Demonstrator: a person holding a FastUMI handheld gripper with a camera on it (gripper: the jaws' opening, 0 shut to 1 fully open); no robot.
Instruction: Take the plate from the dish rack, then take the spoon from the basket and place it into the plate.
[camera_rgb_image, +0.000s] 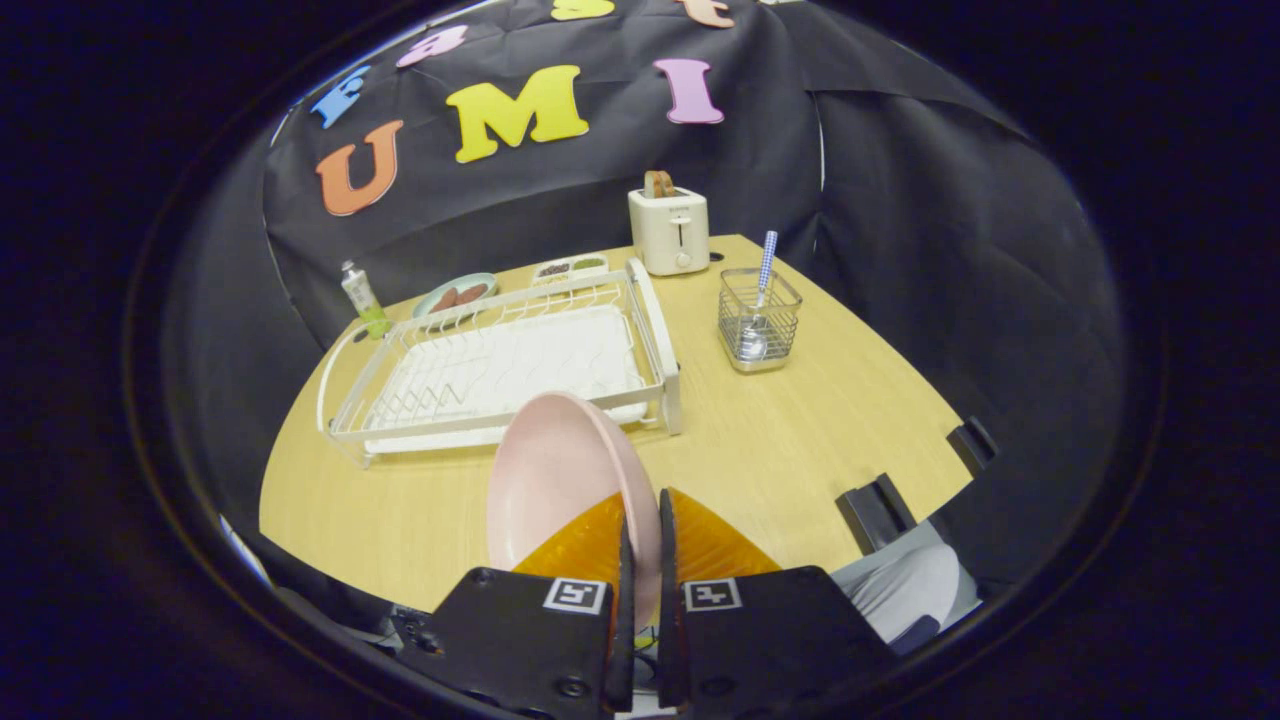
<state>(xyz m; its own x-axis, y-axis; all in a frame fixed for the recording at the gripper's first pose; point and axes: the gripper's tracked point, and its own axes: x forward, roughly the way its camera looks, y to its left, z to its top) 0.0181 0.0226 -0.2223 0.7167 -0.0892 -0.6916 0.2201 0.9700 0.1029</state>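
My gripper (641, 520) is shut on the rim of a pink plate (555, 480), which stands on edge between the two orange fingers (585, 548) and tilts to the left. The plate hangs over the wooden table (780, 450), just in front of the white dish rack (500, 365), whose slots hold nothing. Beyond the fingers to the right, a wire basket (759, 320) holds a spoon (760, 300) with a blue checked handle pointing up.
A white toaster (669, 230) with a slice of toast stands at the back of the table. Behind the rack lie a green bottle (362, 297), a plate of sausages (456, 295) and a small white tray (570, 268). Black clamps (875, 512) sit on the table's right edge.
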